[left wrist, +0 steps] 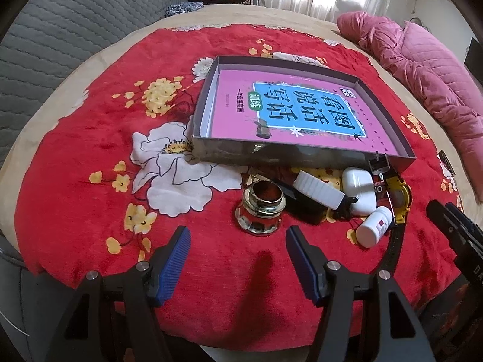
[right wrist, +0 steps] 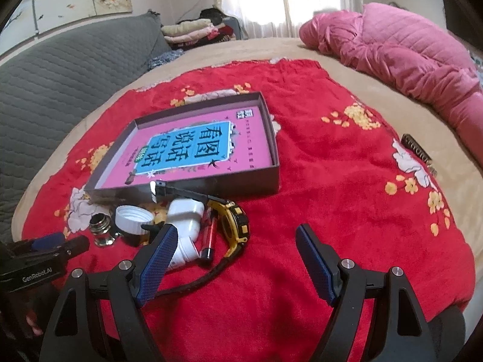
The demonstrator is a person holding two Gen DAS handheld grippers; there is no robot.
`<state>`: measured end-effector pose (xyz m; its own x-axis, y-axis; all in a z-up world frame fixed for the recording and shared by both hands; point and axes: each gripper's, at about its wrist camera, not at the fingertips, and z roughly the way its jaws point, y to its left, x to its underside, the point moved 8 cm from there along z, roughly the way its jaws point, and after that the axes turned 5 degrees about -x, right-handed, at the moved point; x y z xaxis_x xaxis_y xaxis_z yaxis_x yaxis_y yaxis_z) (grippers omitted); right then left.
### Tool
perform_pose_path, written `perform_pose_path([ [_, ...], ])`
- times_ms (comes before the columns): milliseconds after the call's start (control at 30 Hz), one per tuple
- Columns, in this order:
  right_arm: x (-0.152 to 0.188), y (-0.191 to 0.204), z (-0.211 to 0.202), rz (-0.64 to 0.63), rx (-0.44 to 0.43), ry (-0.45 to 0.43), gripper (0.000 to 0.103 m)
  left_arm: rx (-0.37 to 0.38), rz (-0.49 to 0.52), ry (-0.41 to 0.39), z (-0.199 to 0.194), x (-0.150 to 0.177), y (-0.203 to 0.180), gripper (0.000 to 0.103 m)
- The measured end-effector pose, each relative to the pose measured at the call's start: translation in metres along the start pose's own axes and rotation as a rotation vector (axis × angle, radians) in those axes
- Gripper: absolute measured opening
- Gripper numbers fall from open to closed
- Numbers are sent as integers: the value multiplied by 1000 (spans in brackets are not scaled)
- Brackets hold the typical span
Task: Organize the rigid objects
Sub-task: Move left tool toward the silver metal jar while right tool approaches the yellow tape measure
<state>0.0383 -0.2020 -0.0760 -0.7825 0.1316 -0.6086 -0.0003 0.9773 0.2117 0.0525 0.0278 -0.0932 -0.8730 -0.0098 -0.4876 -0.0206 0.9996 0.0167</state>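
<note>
L gripper (left wrist: 238,259) jaws apart, empty, just short of glass jar (left wrist: 261,208) | R gripper (right wrist: 232,259) jaws apart, empty, by yellow watch (right wrist: 237,226) | clutter sits on red cloth (left wrist: 90,138) against box (left wrist: 401,132) front wall | jar: prob heavy, rigid, slick, breakable; grip round the neck | pill bottle (left wrist: 374,226): light, rolls

A black object (left wrist: 305,199) beyond the left tongs (left wrist: 238,241) lies mostly hidden beneath a white cap (left wrist: 317,190). The right tongs' (right wrist: 238,241) left finger (right wrist: 157,265) covers part of a white bottle (right wrist: 187,247).
</note>
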Motion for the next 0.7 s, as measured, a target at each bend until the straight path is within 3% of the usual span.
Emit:
perform_pose_path([
  [433, 3, -19, 31, 3, -22, 84, 81, 26, 25, 27, 16, 2, -6, 65],
  [500, 4, -19, 35, -2, -25, 95, 77, 30, 25, 23, 18, 0, -6, 65],
  [633, 6, -22, 45, -11, -26, 124, 55, 37, 35, 21, 21, -1, -8, 65],
  [700, 5, -21, 49, -22, -30, 126, 52, 44, 39, 20, 22, -2, -9, 65],
])
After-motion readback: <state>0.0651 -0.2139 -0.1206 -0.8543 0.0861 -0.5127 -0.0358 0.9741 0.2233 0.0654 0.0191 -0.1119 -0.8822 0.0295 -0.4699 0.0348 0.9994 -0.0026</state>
